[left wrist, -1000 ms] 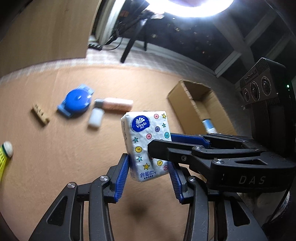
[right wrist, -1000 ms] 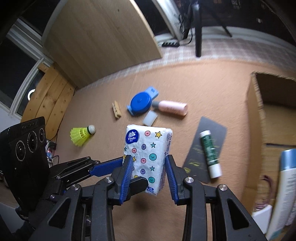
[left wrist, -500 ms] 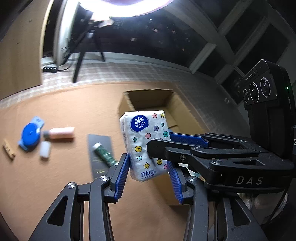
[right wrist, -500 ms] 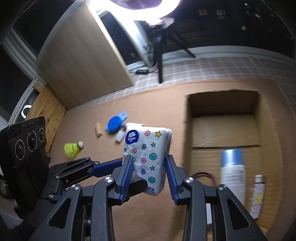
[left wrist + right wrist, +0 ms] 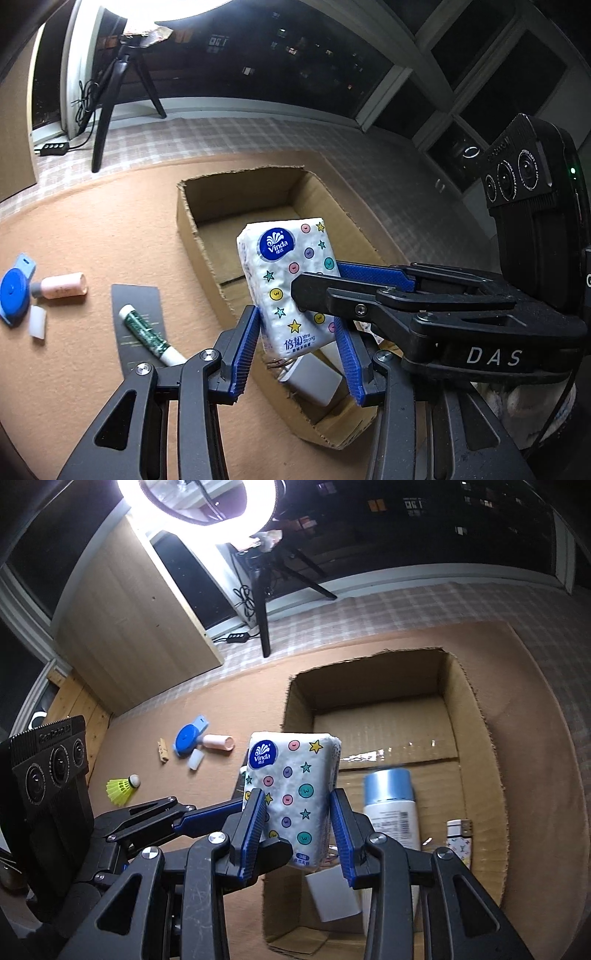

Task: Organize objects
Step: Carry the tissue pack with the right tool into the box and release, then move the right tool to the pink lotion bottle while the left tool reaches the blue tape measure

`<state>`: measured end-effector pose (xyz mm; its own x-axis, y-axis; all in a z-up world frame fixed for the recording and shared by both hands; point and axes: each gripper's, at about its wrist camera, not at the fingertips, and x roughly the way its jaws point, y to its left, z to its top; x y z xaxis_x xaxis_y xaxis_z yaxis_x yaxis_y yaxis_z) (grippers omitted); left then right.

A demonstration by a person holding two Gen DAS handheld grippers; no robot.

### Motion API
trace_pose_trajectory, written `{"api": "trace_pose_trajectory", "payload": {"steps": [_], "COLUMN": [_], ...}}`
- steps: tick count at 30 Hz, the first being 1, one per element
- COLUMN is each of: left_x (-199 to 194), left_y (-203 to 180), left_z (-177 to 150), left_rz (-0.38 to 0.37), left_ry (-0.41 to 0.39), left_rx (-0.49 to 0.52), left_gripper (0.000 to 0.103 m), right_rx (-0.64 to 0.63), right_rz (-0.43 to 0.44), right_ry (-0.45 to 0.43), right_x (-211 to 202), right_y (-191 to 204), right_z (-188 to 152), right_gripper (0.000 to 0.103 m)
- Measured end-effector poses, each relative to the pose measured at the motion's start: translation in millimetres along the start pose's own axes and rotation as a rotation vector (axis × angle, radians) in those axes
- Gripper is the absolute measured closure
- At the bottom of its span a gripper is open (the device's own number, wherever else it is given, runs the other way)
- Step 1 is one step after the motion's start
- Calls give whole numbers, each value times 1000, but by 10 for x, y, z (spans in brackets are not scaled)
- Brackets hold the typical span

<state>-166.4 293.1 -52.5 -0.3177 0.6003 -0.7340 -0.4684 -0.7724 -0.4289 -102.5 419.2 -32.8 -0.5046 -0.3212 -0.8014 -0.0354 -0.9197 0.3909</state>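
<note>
A white Vinda tissue pack (image 5: 288, 280) with coloured stars and dots hangs upright over the near end of an open cardboard box (image 5: 184, 229). My left gripper (image 5: 297, 350) is shut on the pack's lower edges. In its own view my right gripper (image 5: 297, 830) is shut on the same pack (image 5: 291, 782), crossing the left one from the side. The box (image 5: 291, 701) holds a white bottle with a blue cap (image 5: 389, 805), a small patterned item (image 5: 458, 834) and a white block (image 5: 332, 897).
On the brown mat left of the box lie a black card (image 5: 136, 306) with a green tube (image 5: 147, 336), a pink bottle (image 5: 62, 286), a blue round case (image 5: 14, 291), a white cap (image 5: 38, 321), a wooden clip (image 5: 162, 751) and a yellow shuttlecock (image 5: 122, 786). A tripod (image 5: 262, 620) stands behind.
Both grippers have carried the tissue pack to the right, from above the loose items on the mat to above the cardboard box. Their hold on it is unchanged.
</note>
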Motion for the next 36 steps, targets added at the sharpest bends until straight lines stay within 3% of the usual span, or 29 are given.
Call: {"api": "trace_pose_trajectory", "payload": {"steps": [4,6,9,22,36], "left_x": [34,45,18,-248,-931], "left_y": [-29,-21,8,278,913], "left_z": [8,12,-1,-112,-517], "left_rz": [2,14,21,55,153], "left_ry": [8,16,13,-8,-62], "left_rx": [7,6,7,-42,-150], "left_gripper": [56,47,46,46,46], "right_rx": [-2,-8,-12,20,-63], "right_rz": [-18,-45,-68,-29,13], "right_ry": [-7,-17,-38,-62,-103], "right_x": [-14,-14,-42,-33,63], "right_y": [-39,-44,-43,43,531], "right_z": [-6,6,5,-25,-114], "right_gripper": [70,54,45,44,44]}}
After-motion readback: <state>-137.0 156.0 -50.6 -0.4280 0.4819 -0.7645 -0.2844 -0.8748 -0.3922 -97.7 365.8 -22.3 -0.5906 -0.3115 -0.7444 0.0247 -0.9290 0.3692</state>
